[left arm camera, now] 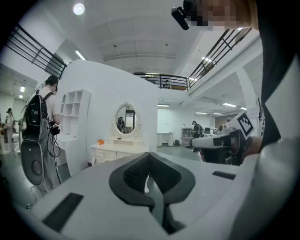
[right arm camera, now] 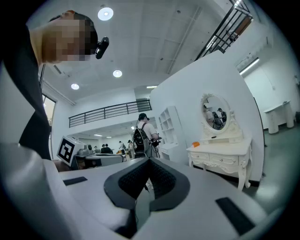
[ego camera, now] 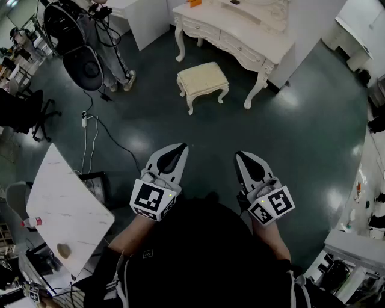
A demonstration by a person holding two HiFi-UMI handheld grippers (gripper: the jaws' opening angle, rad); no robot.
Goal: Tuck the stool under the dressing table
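The left gripper (ego camera: 178, 148) and the right gripper (ego camera: 241, 156) are held out side by side low in the head view, over the dark green floor (ego camera: 283, 138), each in one of the person's hands. In the left gripper view the left gripper's (left arm camera: 149, 154) fingers lie together with nothing between them; the right gripper view shows the same of the right gripper (right arm camera: 149, 161), fingers closed and empty. Both point toward the far side of the room.

The stool (ego camera: 203, 79), cream with a padded top and curved white legs, stands on the floor well ahead of both grippers; it sits just in front of the dressing counter (ego camera: 240, 37), out from under it, roughly between that counter's two front legs. The dressing counter is white with carved drawers and stands against a white wall; an oval mirror (left arm camera: 125, 119) rises from its back, and a small orange object (ego camera: 194, 3) lies on its top, perhaps a box, though it is too small to tell.

A person with a black backpack (left arm camera: 41, 123) stands to the left of the dressing counter; a black cable (ego camera: 114, 142) trails across the floor near them. A second white counter (ego camera: 60, 207) stands at the lower left of the head view; a small bottle (ego camera: 31, 222) lies at its edge.
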